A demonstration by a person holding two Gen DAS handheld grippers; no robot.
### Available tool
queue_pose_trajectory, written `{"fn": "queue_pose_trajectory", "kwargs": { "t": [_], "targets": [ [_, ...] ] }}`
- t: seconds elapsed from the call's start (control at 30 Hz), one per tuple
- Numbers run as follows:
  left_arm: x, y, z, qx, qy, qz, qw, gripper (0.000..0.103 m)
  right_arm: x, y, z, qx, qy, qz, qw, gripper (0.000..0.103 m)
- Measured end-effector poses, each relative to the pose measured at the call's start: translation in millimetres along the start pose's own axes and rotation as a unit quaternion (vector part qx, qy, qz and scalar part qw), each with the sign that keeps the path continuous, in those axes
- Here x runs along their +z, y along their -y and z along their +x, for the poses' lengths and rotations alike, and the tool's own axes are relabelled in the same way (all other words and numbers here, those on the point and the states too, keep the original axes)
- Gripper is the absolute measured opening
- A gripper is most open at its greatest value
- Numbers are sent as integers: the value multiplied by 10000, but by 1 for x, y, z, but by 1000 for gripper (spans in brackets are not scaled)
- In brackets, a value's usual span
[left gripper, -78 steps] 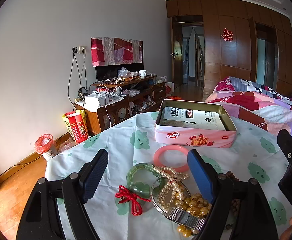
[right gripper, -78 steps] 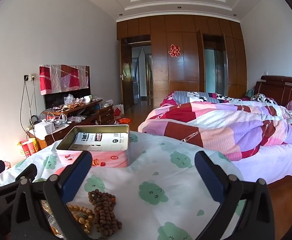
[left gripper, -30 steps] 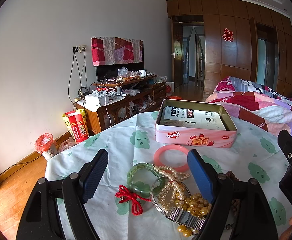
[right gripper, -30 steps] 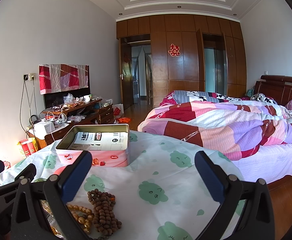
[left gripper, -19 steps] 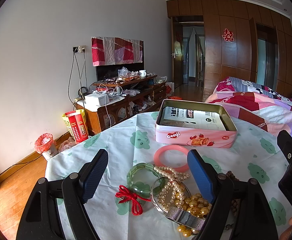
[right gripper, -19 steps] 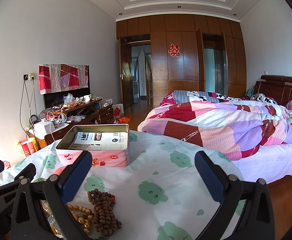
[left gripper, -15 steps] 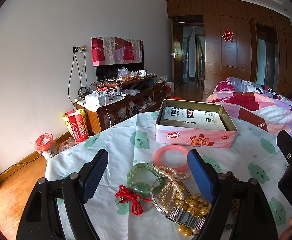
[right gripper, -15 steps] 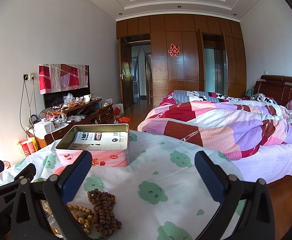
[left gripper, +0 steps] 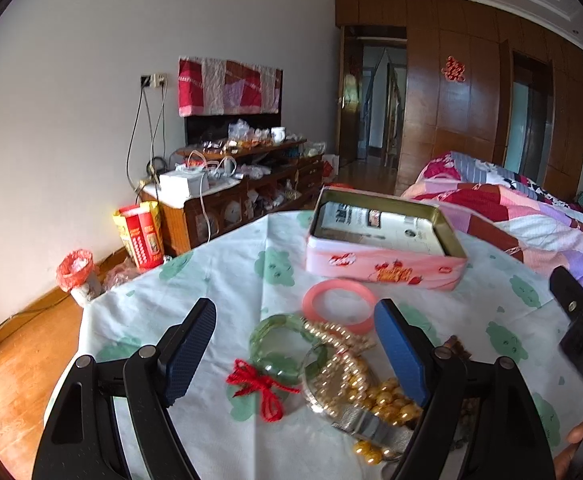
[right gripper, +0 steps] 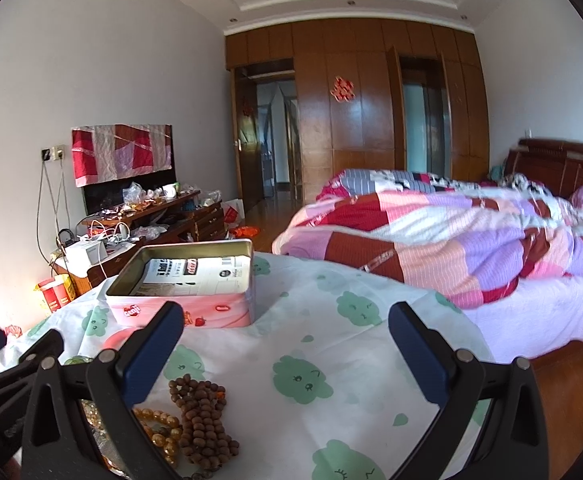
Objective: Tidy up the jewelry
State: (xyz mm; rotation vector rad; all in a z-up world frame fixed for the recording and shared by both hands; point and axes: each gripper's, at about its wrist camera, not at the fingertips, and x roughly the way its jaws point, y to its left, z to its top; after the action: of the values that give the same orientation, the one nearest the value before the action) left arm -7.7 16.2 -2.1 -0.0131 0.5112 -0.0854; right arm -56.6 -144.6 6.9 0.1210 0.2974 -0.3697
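Bedroom, counter [left gripper: 227,276] covered in a white cloth with green cloud prints; TV cabinet [left gripper: 227,200] along the left wall, bed with patchwork quilt [left gripper: 531,216] on the right. Left wrist view: left gripper [left gripper: 295,346] spread wide, nothing between its pads, hovering over the jewelry pile. Inside the gap: green bangle [left gripper: 281,346], red string bow [left gripper: 259,386] just in front of it, pearl strand [left gripper: 339,344] draped across a clear bangle, amber beads [left gripper: 387,398] and a metal watch band [left gripper: 367,426] by the right finger. Pink bangle [left gripper: 339,306] lies flat beyond the pile, near the open pink tin [left gripper: 383,268], which has a printed paper inside. Part of the right gripper shows at the right edge.

Right wrist view: right gripper [right gripper: 285,344] also wide apart, holding nothing, above bare cloth. Brown wooden beads [right gripper: 201,420] heaped just inside its left finger, amber beads touching them on the left. Pink tin beyond, well apart from the beads. Left gripper's fingers visible at the far left edge.
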Motion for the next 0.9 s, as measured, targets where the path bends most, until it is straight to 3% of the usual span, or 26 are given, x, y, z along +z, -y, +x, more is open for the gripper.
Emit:
{"fn": "queue_pose_trajectory", "kwargs": {
  "t": [0.13,0.2,0.37,0.43,0.5,0.67,0.8,0.9],
  "targets": [
    [-4,-17,1,-12,-275,21,9996,81,-5,13,12,340,-422,240,9982,103],
    [-5,-29,-1,-41,-305,-39,9995,81,-8,12,21,689,-807,46,9943,83],
    [-6,-40,2,-156,-439,-29,9989,81,-20,-4,32,1721,-1804,-287,9680,58],
    [-6,-41,4,-159,-500,-50,9986,81,-24,-9,37,2098,-2162,-267,9532,54],
    [-6,-40,6,-177,-553,-37,9983,81,-30,-15,38,2212,-2326,-373,9463,48],
    [-6,-41,9,-289,-676,-30,9973,81,-42,-31,44,2231,-2745,-877,9312,47],
    [-5,-44,6,-370,-654,-52,9972,81,-44,-26,57,2293,-3088,-713,9203,33],
    [-6,-42,6,-437,-668,53,9968,81,-39,-21,55,2367,-2963,-643,9230,25]
  ]
}}
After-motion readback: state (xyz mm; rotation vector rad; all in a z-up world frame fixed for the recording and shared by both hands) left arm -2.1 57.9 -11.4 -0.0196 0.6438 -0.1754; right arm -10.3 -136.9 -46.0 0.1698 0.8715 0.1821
